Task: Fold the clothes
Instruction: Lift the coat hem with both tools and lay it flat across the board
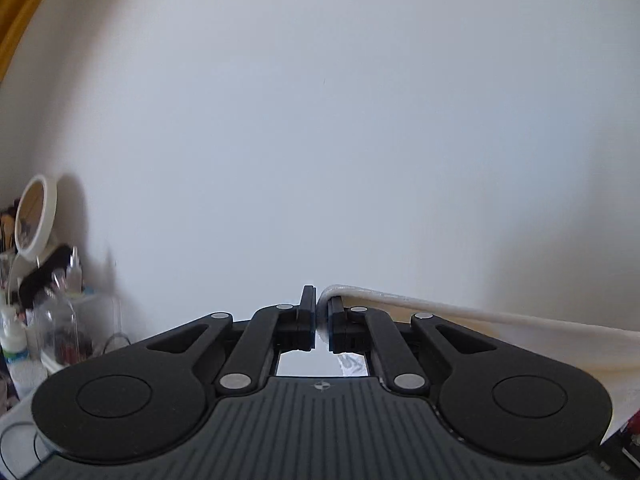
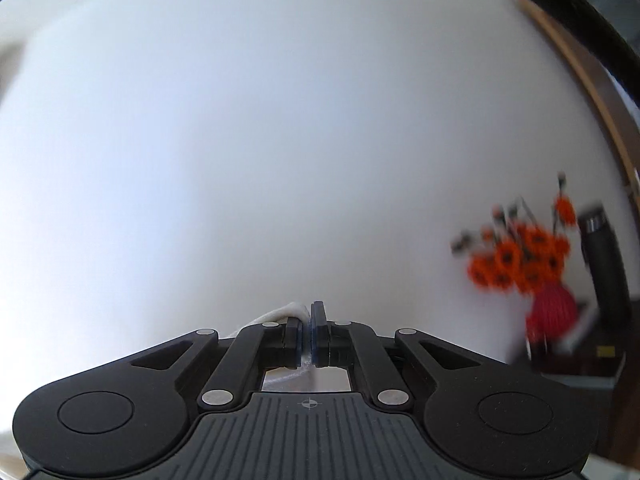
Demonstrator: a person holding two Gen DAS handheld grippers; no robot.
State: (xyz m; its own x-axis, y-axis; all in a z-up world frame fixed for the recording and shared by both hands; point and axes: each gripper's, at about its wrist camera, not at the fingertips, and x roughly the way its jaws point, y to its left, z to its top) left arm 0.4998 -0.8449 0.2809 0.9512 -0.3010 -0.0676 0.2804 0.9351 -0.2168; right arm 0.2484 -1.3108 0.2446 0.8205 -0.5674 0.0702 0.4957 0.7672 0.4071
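Even, soft daylight on the wall (image 1: pixel 320 140). Fisheye bending at all edges. Orange flowers (image 2: pixel 520 260) motion-blurred; mirror (image 1: pixel 36 216) casts soft shadow rightward.

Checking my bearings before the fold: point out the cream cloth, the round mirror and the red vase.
cream cloth (image 1: pixel 500 322), left wrist view, on its draped upper edge.
round mirror (image 1: pixel 34 216), left wrist view, on its glass.
red vase (image 2: pixel 552 312), right wrist view, on its ribbed belly.
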